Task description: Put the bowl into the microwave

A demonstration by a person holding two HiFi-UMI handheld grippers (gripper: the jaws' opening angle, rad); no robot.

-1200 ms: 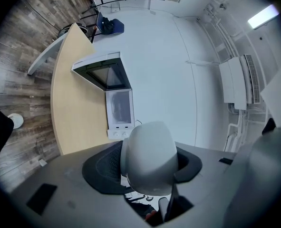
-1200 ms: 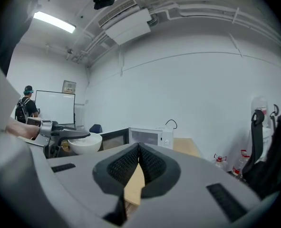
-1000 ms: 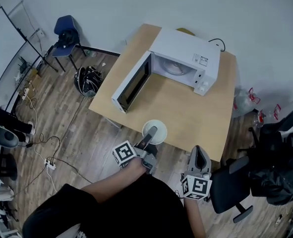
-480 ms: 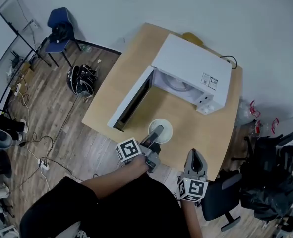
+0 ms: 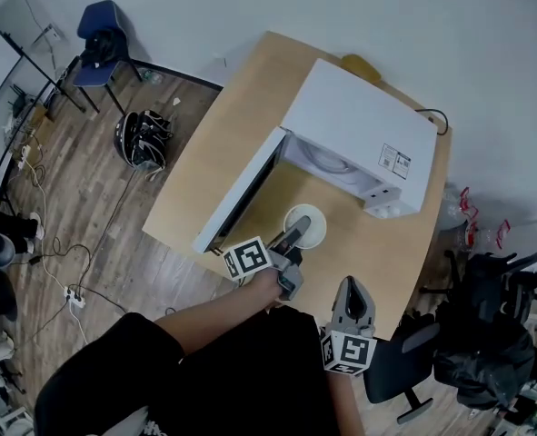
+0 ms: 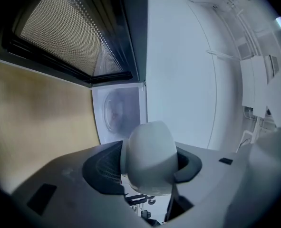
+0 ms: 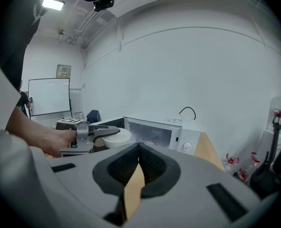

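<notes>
My left gripper [image 5: 301, 232] is shut on the rim of a white bowl [image 5: 305, 225] and holds it just above the wooden table [image 5: 236, 107], in front of the white microwave [image 5: 363, 130]. The microwave's door [image 5: 239, 192] swings wide open to the left. In the left gripper view the bowl [image 6: 150, 156] sits between the jaws, and the open cavity with its glass turntable [image 6: 116, 113] lies straight ahead. My right gripper [image 5: 353, 291] hangs at the table's near edge, shut and empty [image 7: 139, 148]. From there I also see the bowl [image 7: 117, 137].
A black office chair [image 5: 404, 357] stands off the table's near right corner. A blue chair [image 5: 100, 34] and a dark bag [image 5: 141, 139] are on the wooden floor at the left. A black cable [image 5: 432, 114] runs behind the microwave.
The left gripper has carried the bowl forward from the table's near edge to just in front of the microwave's opening. The right gripper has stayed shut by the near edge.
</notes>
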